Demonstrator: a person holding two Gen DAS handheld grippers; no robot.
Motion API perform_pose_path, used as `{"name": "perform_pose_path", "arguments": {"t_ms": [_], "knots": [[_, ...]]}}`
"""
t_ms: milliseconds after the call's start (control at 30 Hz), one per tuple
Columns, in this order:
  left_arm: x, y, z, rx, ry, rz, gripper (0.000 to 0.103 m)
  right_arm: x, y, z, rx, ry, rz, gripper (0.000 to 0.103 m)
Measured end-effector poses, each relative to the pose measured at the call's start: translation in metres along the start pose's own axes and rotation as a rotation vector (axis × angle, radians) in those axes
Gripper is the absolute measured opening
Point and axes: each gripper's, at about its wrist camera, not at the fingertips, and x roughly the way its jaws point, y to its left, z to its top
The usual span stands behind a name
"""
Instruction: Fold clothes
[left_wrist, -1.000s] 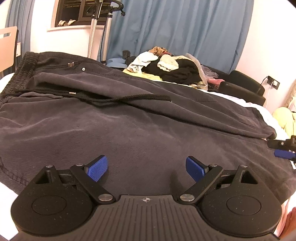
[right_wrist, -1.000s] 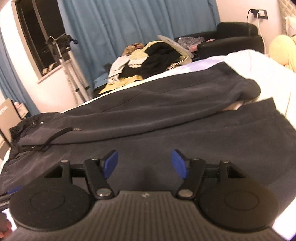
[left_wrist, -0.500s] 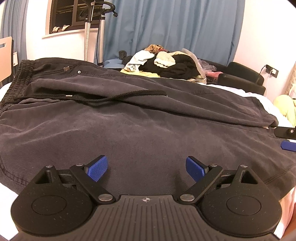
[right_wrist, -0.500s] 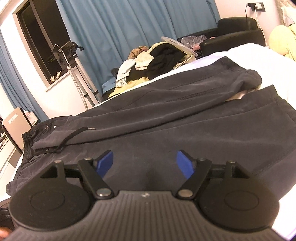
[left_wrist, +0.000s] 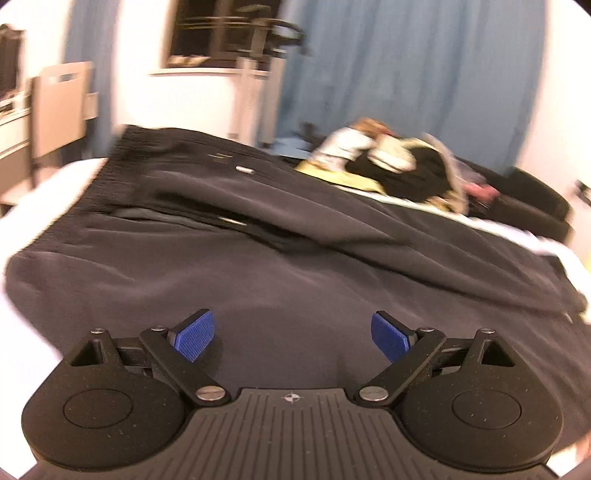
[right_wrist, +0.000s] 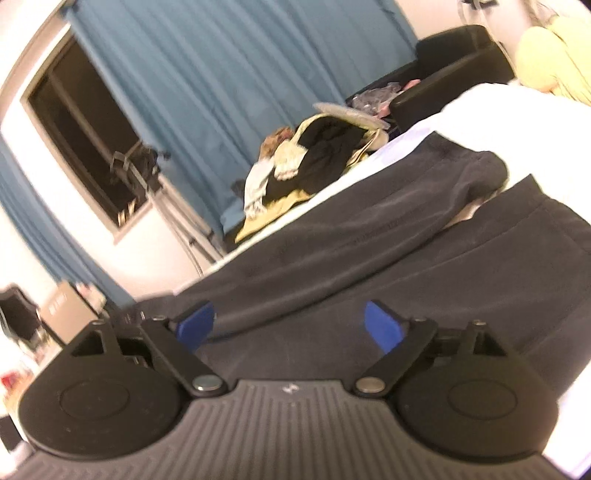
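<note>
Both tongs hang empty over the bed. The left gripper (left_wrist: 291, 332) has its blue pads spread wide with only dark cloth showing below the gap, nothing pinched. The right gripper (right_wrist: 290, 326) has just been opening its jaws and now stands about as wide, also with nothing between the pads; its view is tipped over to one side.

Under them lie the dark grey sweatpants (left_wrist: 295, 266), spread across the white bed (left_wrist: 55, 184). The elastic waistband (left_wrist: 110, 166) sits toward the window side, with the drawstring lying on the cloth near it, and the legs run away toward the other end, where the cuff (right_wrist: 480, 173) of the upper leg bunches up. One leg lies folded over the other lengthwise, though not squarely: the lower leg sticks out along the near side. I'd judge the first fold is made and the crosswise folds, cuffs to waist, are left to do.

For room, bare sheet shows beyond the cuff and past the waistband, so either end can be lifted freely. The far edge is more crowded: a pile of clothes (left_wrist: 391, 166) sits just beyond the pants, in front of the blue curtain (left_wrist: 406, 74), with a black sofa (right_wrist: 454, 59) further along and a yellow soft thing (right_wrist: 554, 55) at the corner.
</note>
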Motion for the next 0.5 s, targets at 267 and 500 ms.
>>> {"name": "perform_pose_path", "arguments": {"t_ms": [267, 500], "knots": [[-0.021, 0.097, 0.027, -0.293, -0.073, 0.161, 0.094, -0.041, -0.076, 0.055, 0.280, -0.008, 0.026, 0.103], [-0.014, 0.163, 0.014, -0.661, 0.021, 0.149, 0.095, -0.078, -0.151, 0.055, 0.443, -0.009, -0.102, 0.103]]}}
